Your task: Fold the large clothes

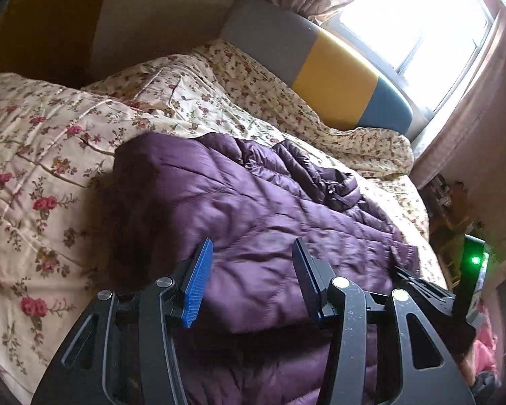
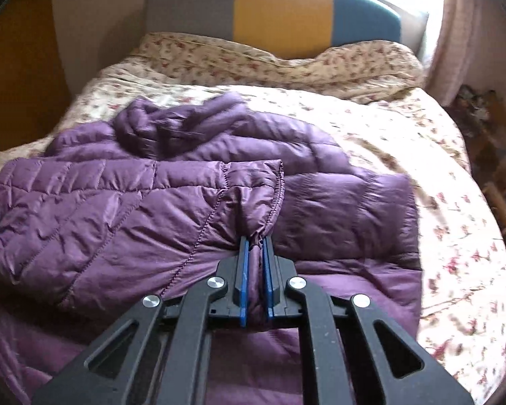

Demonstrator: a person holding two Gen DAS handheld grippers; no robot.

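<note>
Floral bedding (image 2: 438,182) in cream with red and pink blossoms covers a bed that fills both views, its headboard (image 2: 280,10) banded grey, yellow and teal beneath a bright window (image 1: 418,17) hung with pale curtains (image 1: 472,108). Spread across the quilt lies a purple quilted puffer jacket (image 2: 118,209), one sleeve laid over the body so that its gathered, elastic cuff (image 2: 270,199) points toward the right wrist camera. The right gripper (image 2: 255,246) tilts down at the bed with its blue pads (image 2: 243,270) drawn nearly together, pinching a bunched bit of that cuff's edge between the tips. The left gripper (image 1: 253,253) also angles downward above the jacket (image 1: 253,202), its jaws standing about half apart with only purple fabric showing in the gap behind them; the pads (image 1: 199,280) do not press on anything visible. In the left wrist view the right-hand tool shows at the right edge as a dark body with a green light (image 1: 475,260). Beyond the far side of the bed, cluttered objects too blurred to identify sit by the wall, and something pink (image 1: 485,351) shows low at the right edge.
</note>
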